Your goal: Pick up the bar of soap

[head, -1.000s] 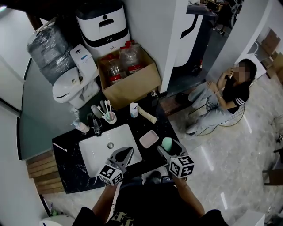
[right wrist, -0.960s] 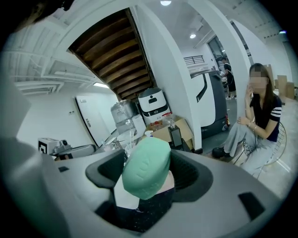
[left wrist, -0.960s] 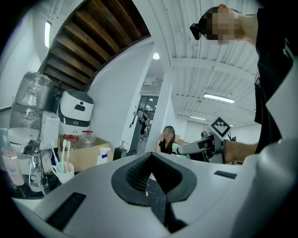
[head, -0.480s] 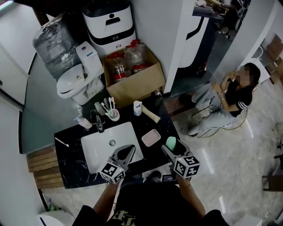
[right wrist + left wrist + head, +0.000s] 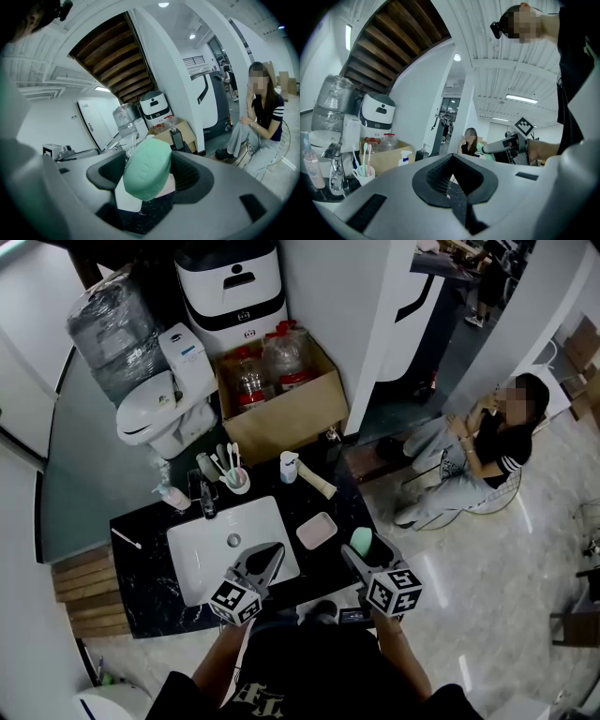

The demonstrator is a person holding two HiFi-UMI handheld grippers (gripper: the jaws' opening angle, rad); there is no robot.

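A mint-green bar of soap (image 5: 361, 541) is clamped between the jaws of my right gripper (image 5: 363, 552), lifted just above the black counter's right end (image 5: 349, 507). In the right gripper view the soap (image 5: 147, 168) fills the gap between the jaws and sticks out past the fingertips. An empty pink soap dish (image 5: 316, 530) lies on the counter just left of it. My left gripper (image 5: 269, 554) hovers over the front of the white sink (image 5: 202, 559), jaws shut on nothing. From the left gripper view, the right gripper (image 5: 502, 146) shows with the soap (image 5: 481, 149) at its tip.
At the counter's back stand a cup of toothbrushes (image 5: 233, 481), a faucet (image 5: 204, 503), a pink bottle (image 5: 174, 497), a white spray bottle (image 5: 288, 466) and a wooden piece (image 5: 318, 485). Behind are a toilet (image 5: 150, 418) and a cardboard box (image 5: 281, 404). A person (image 5: 478, 456) sits at right.
My head view has shifted slightly. Both grippers hold about the same places, and the soap stays gripped in the right one.
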